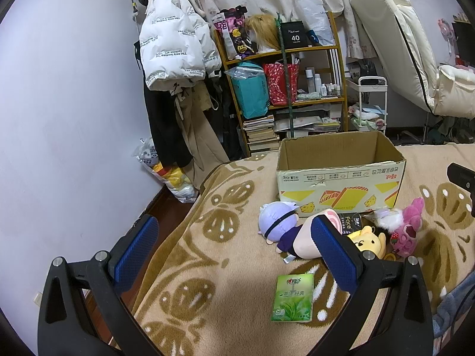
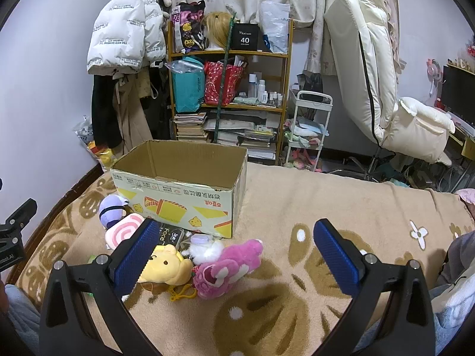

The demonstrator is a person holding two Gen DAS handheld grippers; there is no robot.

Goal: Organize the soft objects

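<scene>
Nothing had yet been sorted: the cardboard box [image 2: 181, 184], seen upper centre in both views, showed only bare inner walls, though its floor was hidden. The soft toys lay on the bed's blanket [image 2: 297, 207] against the box's front: a purple-haired doll [image 1: 277, 222], a pink swirl cushion [image 2: 123, 231], a yellow bear [image 2: 166, 264] and a pink plush [image 2: 225, 267]. A green tissue pack [image 1: 292, 296] sat apart, low in the left view. The left gripper [image 1: 234, 255] and right gripper [image 2: 237, 255] both hovered with jaws wide and empty; the bear and pink plush lay just inside the right gripper's left-hand jaw.
</scene>
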